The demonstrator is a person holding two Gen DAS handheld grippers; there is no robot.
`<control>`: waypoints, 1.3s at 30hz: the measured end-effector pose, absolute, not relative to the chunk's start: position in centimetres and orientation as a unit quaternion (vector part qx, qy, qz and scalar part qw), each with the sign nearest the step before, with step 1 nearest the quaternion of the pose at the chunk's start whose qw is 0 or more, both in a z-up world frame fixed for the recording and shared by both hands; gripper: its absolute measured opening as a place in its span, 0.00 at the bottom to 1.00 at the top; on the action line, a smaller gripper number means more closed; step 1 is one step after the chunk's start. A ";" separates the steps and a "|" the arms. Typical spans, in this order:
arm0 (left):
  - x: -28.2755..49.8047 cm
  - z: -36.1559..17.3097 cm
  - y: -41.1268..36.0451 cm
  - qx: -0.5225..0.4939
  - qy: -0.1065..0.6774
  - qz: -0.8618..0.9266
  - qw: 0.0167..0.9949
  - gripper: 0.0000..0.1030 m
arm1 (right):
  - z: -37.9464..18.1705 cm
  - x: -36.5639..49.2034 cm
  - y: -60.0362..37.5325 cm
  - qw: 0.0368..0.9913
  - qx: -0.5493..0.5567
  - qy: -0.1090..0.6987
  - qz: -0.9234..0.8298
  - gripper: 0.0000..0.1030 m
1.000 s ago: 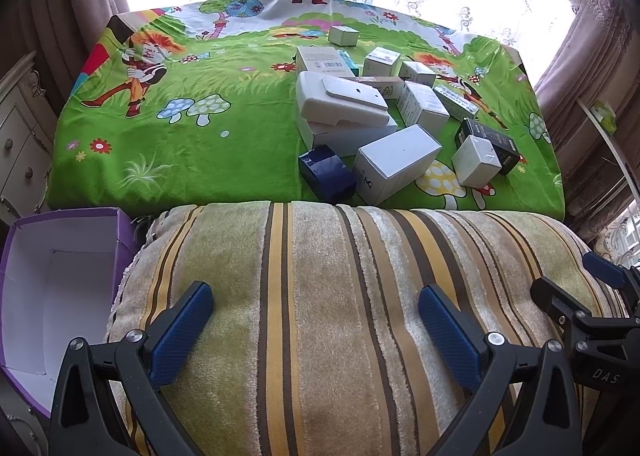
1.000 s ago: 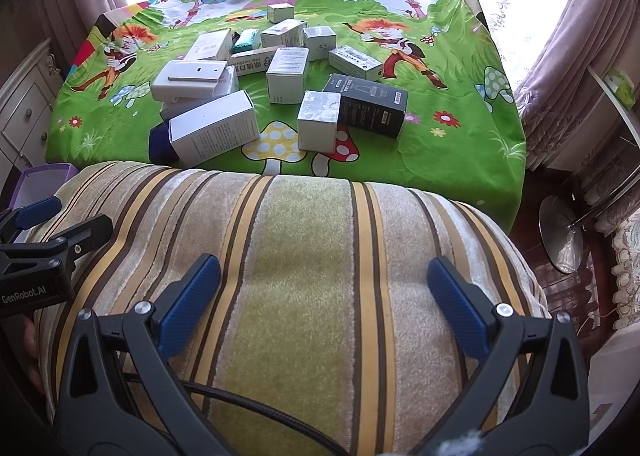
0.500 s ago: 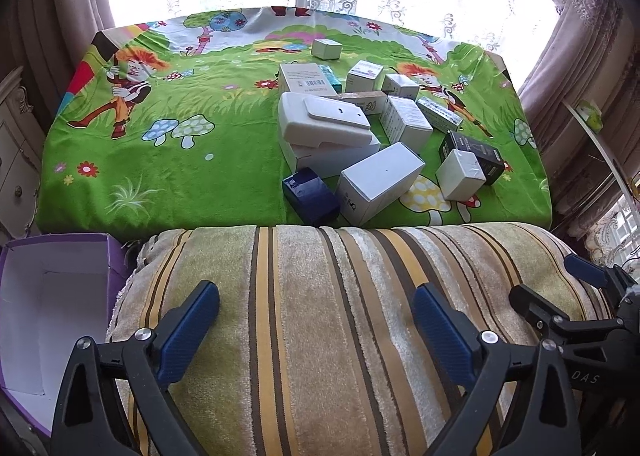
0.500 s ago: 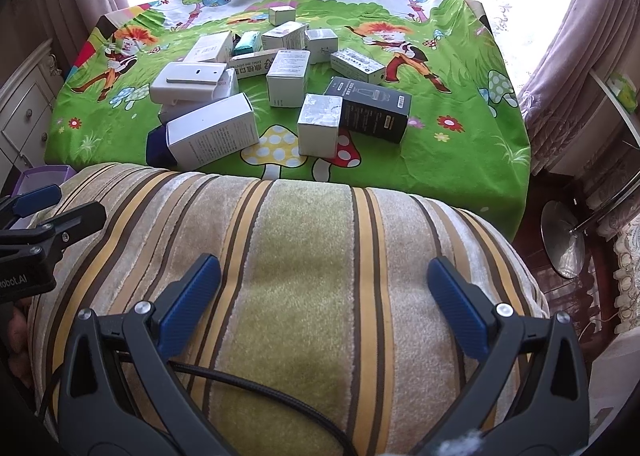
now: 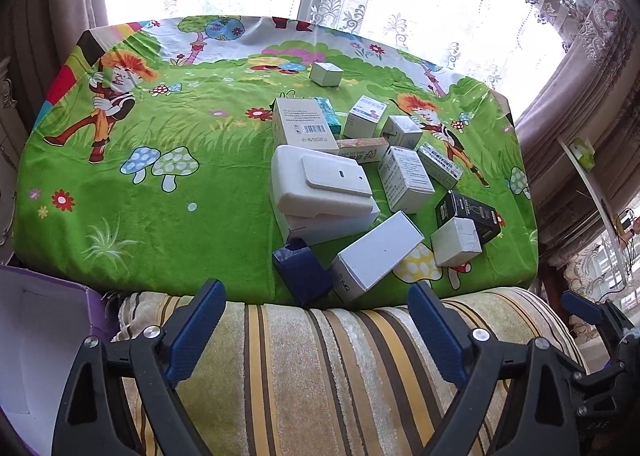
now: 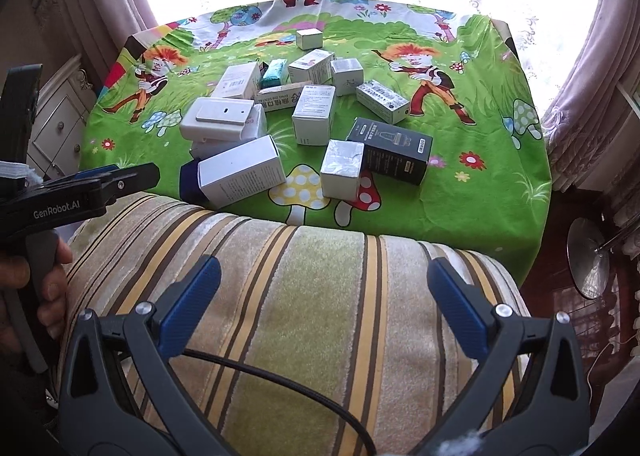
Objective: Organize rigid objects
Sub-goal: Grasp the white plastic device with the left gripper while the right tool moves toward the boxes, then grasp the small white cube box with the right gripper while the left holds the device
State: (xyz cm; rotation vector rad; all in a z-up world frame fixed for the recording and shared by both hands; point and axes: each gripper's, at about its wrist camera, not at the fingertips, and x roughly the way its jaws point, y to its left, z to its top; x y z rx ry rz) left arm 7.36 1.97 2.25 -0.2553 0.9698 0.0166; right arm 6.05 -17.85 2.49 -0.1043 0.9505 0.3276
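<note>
- Your left gripper (image 5: 316, 330), black-framed with blue ribbed pads, hangs over the striped beige, olive and yellow plush cushion (image 5: 340, 372); its jaws have just been closing a little but stand spread wide, with nothing between them.
- Your right gripper (image 6: 324, 298) hangs over the same cushion, jaws also spread and empty; a thin black cable (image 6: 288, 380) crosses beneath it.
- The cluster of small cardboard boxes (image 6: 312, 115) lies on the green cartoon-print tablecloth (image 6: 480, 195), beyond the cushion and well apart from both grippers.
- A dark blue box (image 5: 302, 276) and a long white box (image 5: 376, 256) touch at the near table edge.
- A black box (image 6: 394, 149) lies just behind a small white cube-shaped box (image 6: 342, 169).
- An open purple bin with a white interior (image 5: 36, 340) stands to the cushion's left.
</note>
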 end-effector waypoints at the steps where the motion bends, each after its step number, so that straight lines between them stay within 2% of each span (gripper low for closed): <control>1: 7.9 2.3 2.0 -0.121 0.465 0.012 0.877 0.90 | 2.8 6.4 -17.9 0.878 -0.055 0.449 0.154 1.00; 7: 11.3 2.7 0.9 -0.097 0.461 0.042 0.881 0.92 | 3.5 9.3 -18.2 0.881 -0.058 0.442 0.160 1.00; 11: 13.7 2.3 -0.4 -0.071 0.467 0.065 0.879 1.00 | 3.6 11.1 -18.2 0.882 -0.056 0.438 0.166 1.00; 27: 18.5 -1.0 -1.7 -0.024 0.517 0.131 0.846 1.00 | 0.2 16.0 -17.6 0.852 -0.050 0.496 0.161 1.00; 34: 19.3 -2.1 -2.1 0.002 0.526 0.139 0.839 1.00 | -1.1 17.5 -16.9 0.839 -0.043 0.516 0.165 0.97; 37: 19.4 -2.2 -2.0 0.002 0.527 0.136 0.839 0.94 | -1.6 18.2 -16.7 0.832 -0.037 0.529 0.166 0.92; 39: 19.3 -2.1 -2.0 -0.001 0.525 0.133 0.841 0.87 | -2.0 18.5 -16.5 0.827 -0.036 0.536 0.166 0.86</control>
